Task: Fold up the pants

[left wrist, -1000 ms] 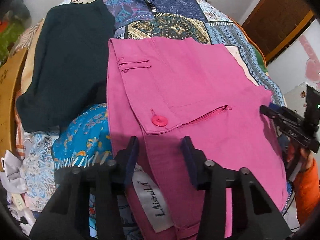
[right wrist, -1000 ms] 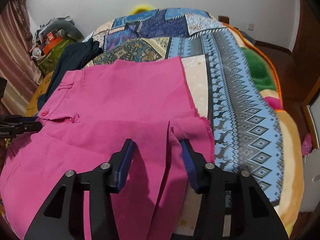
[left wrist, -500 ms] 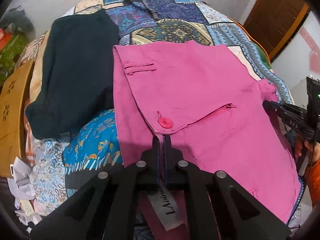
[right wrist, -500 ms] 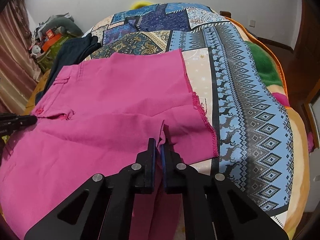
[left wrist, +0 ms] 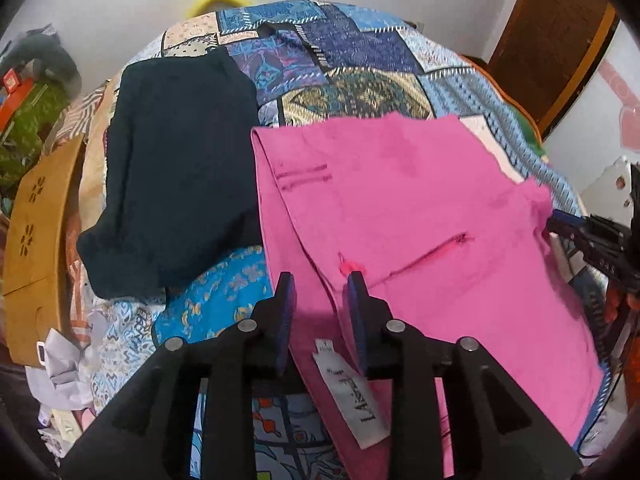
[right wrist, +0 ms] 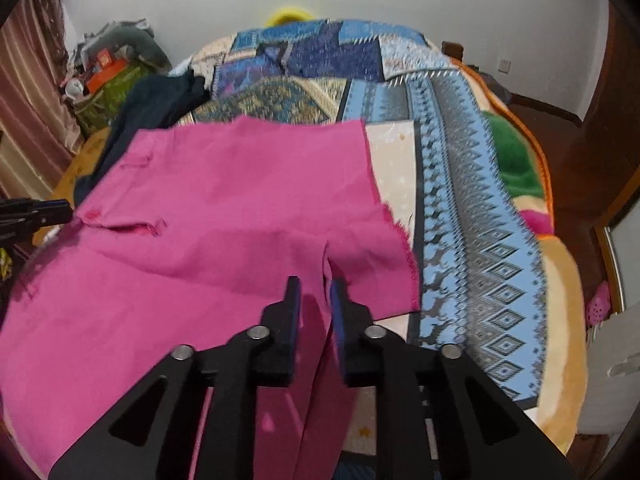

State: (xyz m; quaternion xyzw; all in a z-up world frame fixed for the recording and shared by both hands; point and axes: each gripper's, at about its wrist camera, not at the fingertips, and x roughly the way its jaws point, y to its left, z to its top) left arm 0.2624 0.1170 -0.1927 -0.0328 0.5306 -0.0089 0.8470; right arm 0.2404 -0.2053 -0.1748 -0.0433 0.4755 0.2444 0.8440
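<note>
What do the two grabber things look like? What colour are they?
Both match. The left gripper and right gripper are matte black plastic, with triangle-shaped cut-outs, round silver bolts, and flat fingers lined with dark blue pads. No cables or sleeves show.

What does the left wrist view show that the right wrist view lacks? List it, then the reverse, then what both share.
Left wrist view only: the white brand label sewn inside the waistband, the tan wooden panel with flower cutouts, and a bright blue patterned cloth under the pants' edge.

Right wrist view only: the frayed leg hem, a green patch of the blanket and a wall socket.

Both: the pink pants, their pink button, the dark navy garment, the patchwork bedspread, and both claws, left claw and right claw, open over the fabric.
</note>
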